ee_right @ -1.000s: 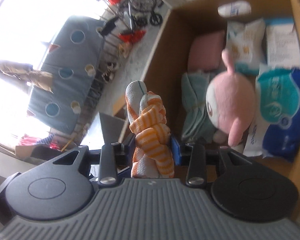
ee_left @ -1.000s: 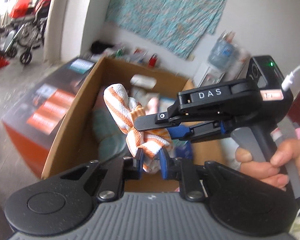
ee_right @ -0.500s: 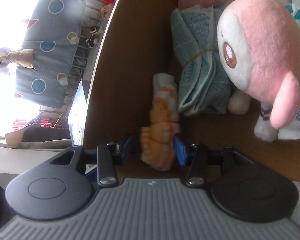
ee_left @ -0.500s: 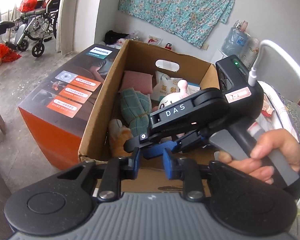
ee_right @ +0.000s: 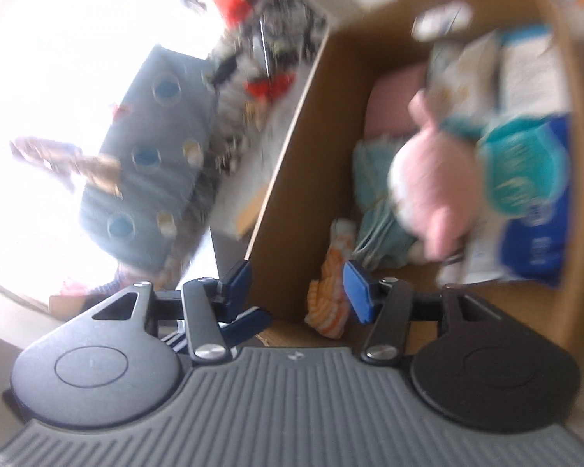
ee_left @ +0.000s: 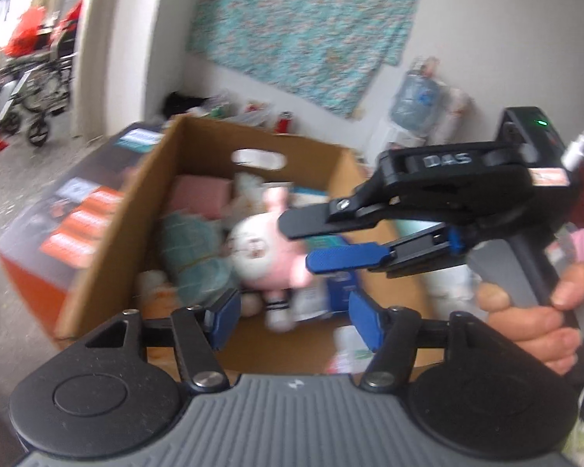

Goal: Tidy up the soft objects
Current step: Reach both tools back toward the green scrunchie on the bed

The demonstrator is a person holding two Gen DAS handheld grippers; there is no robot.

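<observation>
Orange-striped knotted towel lying in the cardboard box beside the plush: light, limp, best gripped at its knot; left tongs and right tongs opening, both empty.

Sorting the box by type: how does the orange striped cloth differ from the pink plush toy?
The orange striped cloth is a small knotted bundle with stripes, low in the near corner of the cardboard box. The pink plush toy is far bulkier, rounded, plain pink and white, mid-box. Both are soft and inside the box.
</observation>
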